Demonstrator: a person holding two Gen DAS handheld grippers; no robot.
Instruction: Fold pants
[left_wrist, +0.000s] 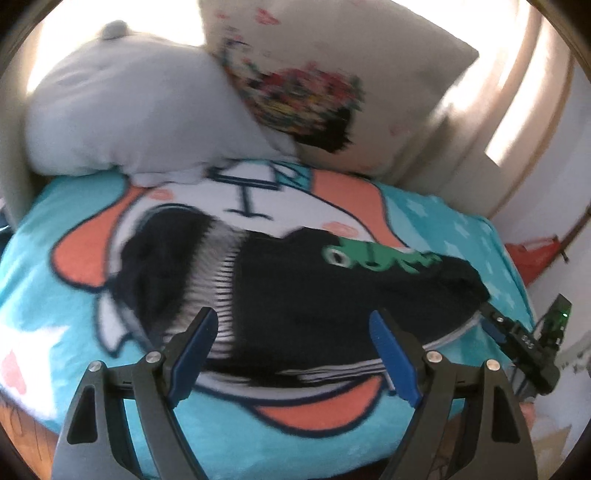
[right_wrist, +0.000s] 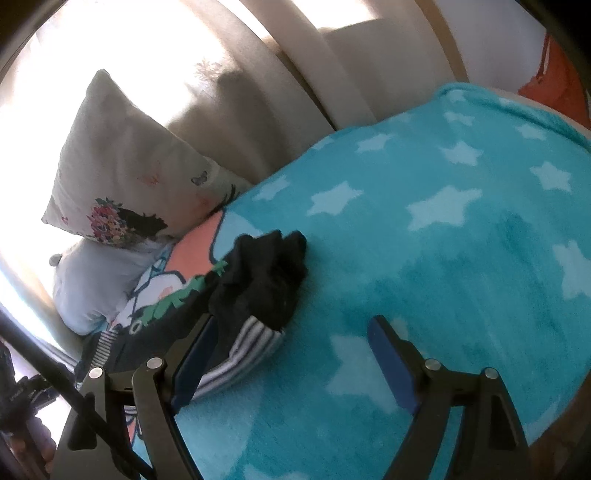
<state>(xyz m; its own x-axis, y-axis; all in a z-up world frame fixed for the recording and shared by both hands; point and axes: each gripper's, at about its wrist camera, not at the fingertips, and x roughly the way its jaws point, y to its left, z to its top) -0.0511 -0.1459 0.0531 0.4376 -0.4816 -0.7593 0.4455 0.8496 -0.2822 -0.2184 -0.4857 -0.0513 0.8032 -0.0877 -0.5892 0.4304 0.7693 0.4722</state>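
Observation:
Dark navy pants (left_wrist: 295, 291) with a green print and striped cuffs lie folded in a bundle on a teal star blanket (left_wrist: 48, 258). My left gripper (left_wrist: 291, 328) hovers open just above their near edge, with nothing between its blue pads. In the right wrist view the pants (right_wrist: 258, 280) end in a crumpled dark leg and a striped cuff (right_wrist: 243, 350). My right gripper (right_wrist: 291, 336) stands open over the blanket (right_wrist: 443, 258), its left finger (right_wrist: 195, 350) beside the cuff. The right gripper (left_wrist: 517, 343) also shows at the right of the pants in the left wrist view.
A grey cushion (left_wrist: 122, 118) and a cream flowered pillow (left_wrist: 325, 85) lean at the far side of the blanket, against beige upholstery (right_wrist: 258, 110). An orange object (left_wrist: 535, 254) sits past the blanket's right edge. A dark rod (right_wrist: 55, 376) crosses the lower left.

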